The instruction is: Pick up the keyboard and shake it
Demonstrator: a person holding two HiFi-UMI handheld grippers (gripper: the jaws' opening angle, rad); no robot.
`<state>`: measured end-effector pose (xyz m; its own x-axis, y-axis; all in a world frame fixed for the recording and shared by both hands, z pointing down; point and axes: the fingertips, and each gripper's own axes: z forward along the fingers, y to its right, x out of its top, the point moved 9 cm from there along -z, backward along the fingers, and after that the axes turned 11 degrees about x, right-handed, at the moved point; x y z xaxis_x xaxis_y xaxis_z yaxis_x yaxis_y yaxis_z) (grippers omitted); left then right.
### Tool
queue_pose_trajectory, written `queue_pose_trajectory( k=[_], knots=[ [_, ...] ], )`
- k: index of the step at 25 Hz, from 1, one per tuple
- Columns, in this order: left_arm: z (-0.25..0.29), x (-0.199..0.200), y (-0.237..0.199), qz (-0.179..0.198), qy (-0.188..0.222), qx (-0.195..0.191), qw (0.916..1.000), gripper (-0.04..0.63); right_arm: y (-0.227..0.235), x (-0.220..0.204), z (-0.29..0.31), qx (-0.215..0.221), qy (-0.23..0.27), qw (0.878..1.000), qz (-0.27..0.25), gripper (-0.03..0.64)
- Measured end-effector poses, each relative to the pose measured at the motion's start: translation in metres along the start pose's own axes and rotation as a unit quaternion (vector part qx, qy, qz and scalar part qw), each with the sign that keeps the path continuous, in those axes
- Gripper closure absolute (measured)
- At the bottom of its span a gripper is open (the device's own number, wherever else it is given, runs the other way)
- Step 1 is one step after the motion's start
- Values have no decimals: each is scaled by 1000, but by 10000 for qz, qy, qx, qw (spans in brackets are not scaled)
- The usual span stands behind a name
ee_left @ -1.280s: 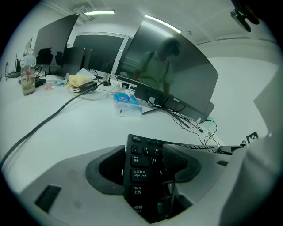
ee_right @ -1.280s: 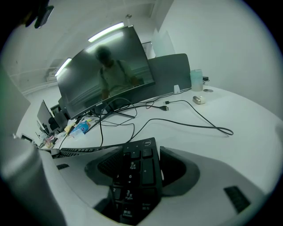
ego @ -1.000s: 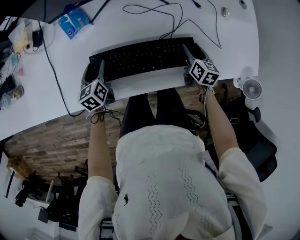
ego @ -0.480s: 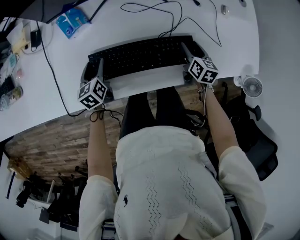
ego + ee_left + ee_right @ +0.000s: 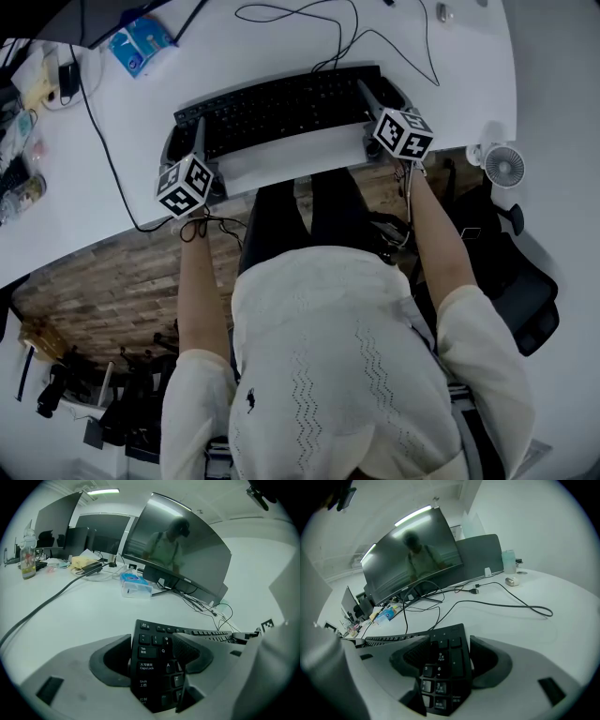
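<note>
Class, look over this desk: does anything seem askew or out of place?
Only the keyboard: the left gripper and right gripper clamp its two ends. Nothing looks spilled or damaged.

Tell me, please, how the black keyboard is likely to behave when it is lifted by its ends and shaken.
The keyboard will probably stay stiff: it spans straight between the left gripper and right gripper, each closed on one end. It looks thin, so it is likely light. Its cable trails in slack loops and may drag or whip.
</note>
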<state>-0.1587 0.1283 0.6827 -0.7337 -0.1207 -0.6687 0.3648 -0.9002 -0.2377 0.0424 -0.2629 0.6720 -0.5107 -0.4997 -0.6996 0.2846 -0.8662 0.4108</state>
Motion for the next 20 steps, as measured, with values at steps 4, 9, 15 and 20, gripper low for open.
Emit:
queue_pose_trajectory(
  k=[4,9,15,20],
  knots=[
    [-1,-1,1,123,39,83,9999,330,0,-1,0,-43,-39,10000,-9,360],
    [-3,0,3,237,64,183,9995,330,-2,1,-3,-72,-220,9997,-48,330],
    [-21,5,11,530,358,342,9974,331,-25,9,-18,132,-253,9972,-689,353],
    [-37,8,32,737,441,-63,9963,440,-54,23,-32,668,-99,9932,-953,453]
  ],
)
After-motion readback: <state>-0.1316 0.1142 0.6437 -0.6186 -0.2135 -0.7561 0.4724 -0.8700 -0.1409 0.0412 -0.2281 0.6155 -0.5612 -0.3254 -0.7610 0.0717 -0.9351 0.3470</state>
